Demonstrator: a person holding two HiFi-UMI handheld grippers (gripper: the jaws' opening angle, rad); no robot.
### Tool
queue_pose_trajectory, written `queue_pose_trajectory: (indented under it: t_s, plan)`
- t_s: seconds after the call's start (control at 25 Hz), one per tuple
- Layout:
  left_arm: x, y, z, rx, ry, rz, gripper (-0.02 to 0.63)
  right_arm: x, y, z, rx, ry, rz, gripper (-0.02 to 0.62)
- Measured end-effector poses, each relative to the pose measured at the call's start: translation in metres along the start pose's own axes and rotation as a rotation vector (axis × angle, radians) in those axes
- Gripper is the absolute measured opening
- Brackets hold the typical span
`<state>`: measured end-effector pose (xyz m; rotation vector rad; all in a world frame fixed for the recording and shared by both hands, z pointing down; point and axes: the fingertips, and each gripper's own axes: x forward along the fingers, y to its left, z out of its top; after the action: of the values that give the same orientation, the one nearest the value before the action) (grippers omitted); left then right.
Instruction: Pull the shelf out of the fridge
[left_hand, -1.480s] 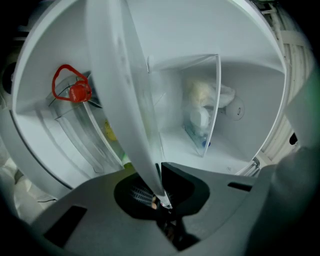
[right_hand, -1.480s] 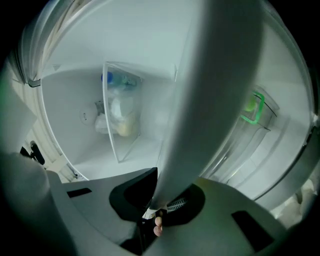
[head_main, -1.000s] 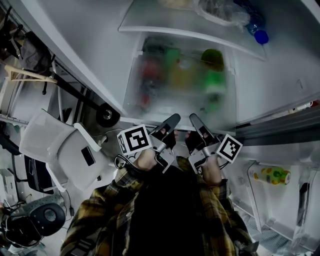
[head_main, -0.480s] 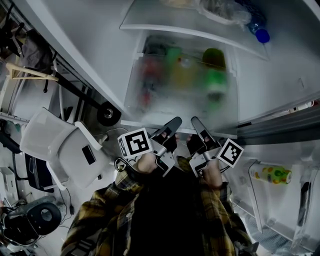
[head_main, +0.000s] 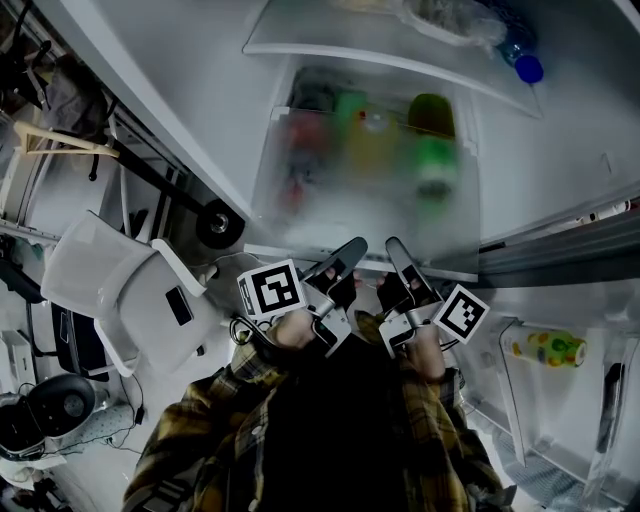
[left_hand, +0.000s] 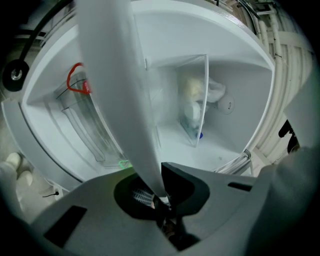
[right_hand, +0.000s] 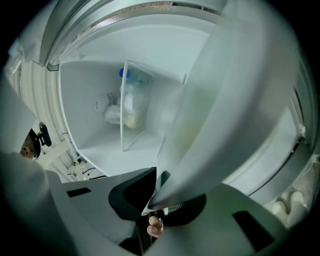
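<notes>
The fridge (head_main: 560, 160) interior glows; surroundings dim, edges fisheye-warped.

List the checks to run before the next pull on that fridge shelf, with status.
1. Grip of left tool on the shelf front edge: ok, clamped.
2. Grip of right tool on the same edge: ok, the edge sits between its jaws.
3. Both tools side by side near the middle of the edge: ok.
4. Open fridge door clear of the shelf's path: ok.
5. Whether the coloured items lie on or under the frosted shelf: cannot tell.
</notes>
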<state>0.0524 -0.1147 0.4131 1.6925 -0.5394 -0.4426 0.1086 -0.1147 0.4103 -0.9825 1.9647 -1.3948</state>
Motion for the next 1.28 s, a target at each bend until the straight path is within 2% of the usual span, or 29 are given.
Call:
queue_pose_trajectory:
  t_s: [0.16, 0.28, 0.6, 0.96, 1.28]
  plan:
    - [-0.001, -0.005, -0.003, -0.036, -0.004, -0.030, 0.026, -0.003, 0.001, -0.003, -0.005, 0.000, -0.003, 0.046]
    - [-0.004, -0.003, -0.006, -0.014, 0.007, -0.009, 0.026, -0.006, 0.002, -0.005, -0.005, 0.001, -0.005, 0.046]
    - [-0.006, -0.009, -0.014, -0.063, 0.000, -0.031, 0.026, -0.011, 0.004, -0.009, -0.015, 0.007, -0.002, 0.046]
    - [-0.010, -0.008, -0.017, -0.048, 0.008, -0.020, 0.026, -0.015, 0.005, -0.012, -0.014, 0.011, 0.001, 0.046]
    - [-0.010, -0.011, -0.020, -0.081, 0.002, -0.034, 0.026, -0.017, 0.006, -0.013, -0.008, 0.017, 0.002, 0.046]
